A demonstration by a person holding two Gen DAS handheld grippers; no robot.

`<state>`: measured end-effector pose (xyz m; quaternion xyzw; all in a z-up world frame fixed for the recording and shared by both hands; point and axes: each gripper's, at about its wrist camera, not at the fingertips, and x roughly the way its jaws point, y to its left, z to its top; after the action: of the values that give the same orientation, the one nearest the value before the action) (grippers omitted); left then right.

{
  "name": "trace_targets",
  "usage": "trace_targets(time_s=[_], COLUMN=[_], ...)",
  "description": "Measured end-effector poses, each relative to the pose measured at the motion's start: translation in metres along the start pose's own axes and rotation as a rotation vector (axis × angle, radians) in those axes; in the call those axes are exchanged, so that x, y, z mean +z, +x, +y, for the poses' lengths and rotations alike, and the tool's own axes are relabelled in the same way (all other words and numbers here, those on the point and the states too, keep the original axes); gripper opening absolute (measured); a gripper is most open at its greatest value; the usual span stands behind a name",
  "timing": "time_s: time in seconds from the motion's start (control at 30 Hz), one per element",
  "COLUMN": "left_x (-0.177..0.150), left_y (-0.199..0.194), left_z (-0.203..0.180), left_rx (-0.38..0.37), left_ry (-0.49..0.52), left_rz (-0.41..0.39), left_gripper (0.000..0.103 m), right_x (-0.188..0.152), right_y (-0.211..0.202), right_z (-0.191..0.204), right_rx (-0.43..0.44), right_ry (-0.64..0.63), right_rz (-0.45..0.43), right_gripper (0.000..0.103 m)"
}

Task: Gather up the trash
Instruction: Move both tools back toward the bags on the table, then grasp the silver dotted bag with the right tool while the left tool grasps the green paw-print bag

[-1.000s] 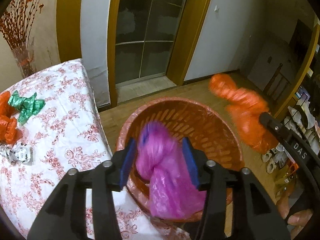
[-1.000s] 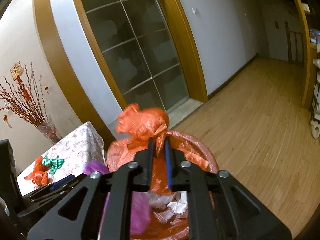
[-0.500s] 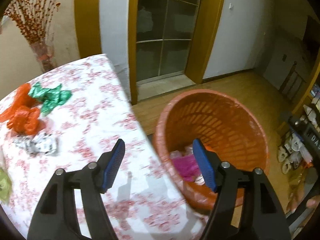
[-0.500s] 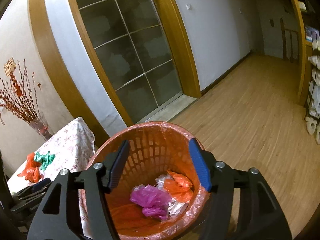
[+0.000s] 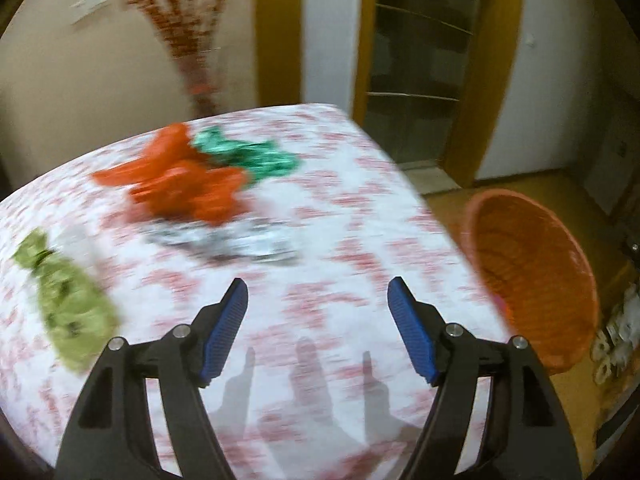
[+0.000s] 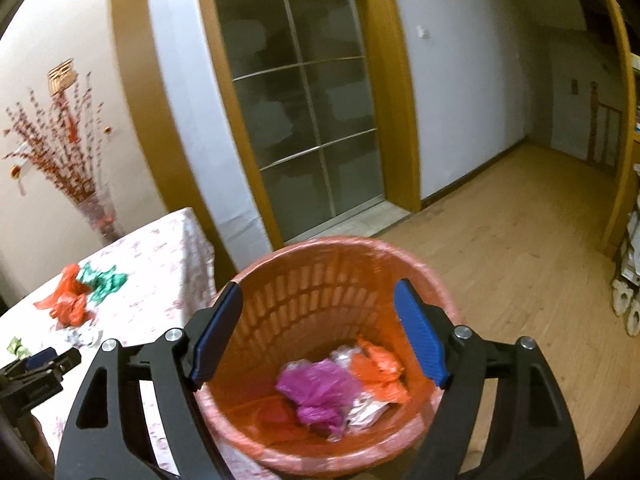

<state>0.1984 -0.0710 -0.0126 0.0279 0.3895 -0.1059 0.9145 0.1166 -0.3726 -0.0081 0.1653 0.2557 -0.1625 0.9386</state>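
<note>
My left gripper (image 5: 318,302) is open and empty above the flowered tablecloth (image 5: 340,200). Ahead of it lie an orange bag (image 5: 184,184), a green bag (image 5: 248,158), a crumpled white-silver scrap (image 5: 232,240) and a yellow-green bag (image 5: 68,308) at the left. My right gripper (image 6: 318,312) is open and empty over the orange basket (image 6: 312,276), which holds a magenta bag (image 6: 320,390), an orange bag (image 6: 380,368) and white scraps. The basket also shows in the left wrist view (image 5: 532,272), right of the table. The left gripper shows in the right wrist view (image 6: 36,364).
A vase of red branches (image 6: 80,184) stands at the table's far end by the wall. A glass sliding door (image 6: 300,120) is behind the basket. Wooden floor (image 6: 520,260) stretches to the right, with shoes (image 6: 626,300) by a shelf at the far right.
Both grippers opened and dropped their bags into the basket. My left gripper then swung left over the table towards the trash lying there. My right gripper stays over the basket.
</note>
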Motion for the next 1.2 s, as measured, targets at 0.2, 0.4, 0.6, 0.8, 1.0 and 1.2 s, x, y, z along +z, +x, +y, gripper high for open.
trace_targets(time_s=[0.2, 0.4, 0.6, 0.8, 1.0, 1.2], left_x=[-0.016, -0.026, -0.037, -0.042, -0.042, -0.040], left_y=[-0.019, -0.036, -0.048, -0.054, -0.053, -0.048], left_z=[0.079, 0.139, 0.176, 0.199, 0.215, 0.222], left_rx=[0.110, 0.190, 0.224, 0.237, 0.237, 0.229], left_ry=[-0.131, -0.236, -0.299, -0.327, -0.343, -0.348], left_rz=[-0.004, -0.022, -0.031, -0.048, -0.052, -0.046], left_gripper=[0.071, 0.071, 0.071, 0.071, 0.071, 0.071], right_x=[-0.011, -0.026, -0.041, -0.055, -0.070, -0.080], right_y=[0.008, 0.013, 0.027, 0.050, 0.077, 0.100], right_z=[0.046, 0.110, 0.172, 0.236, 0.291, 0.322], right_rx=[0.112, 0.233, 0.364, 0.463, 0.483, 0.446], right_ry=[-0.059, -0.178, -0.259, -0.327, -0.384, -0.448], right_rz=[0.057, 0.114, 0.208, 0.286, 0.342, 0.387], right_gripper=[0.076, 0.069, 0.053, 0.040, 0.035, 0.034])
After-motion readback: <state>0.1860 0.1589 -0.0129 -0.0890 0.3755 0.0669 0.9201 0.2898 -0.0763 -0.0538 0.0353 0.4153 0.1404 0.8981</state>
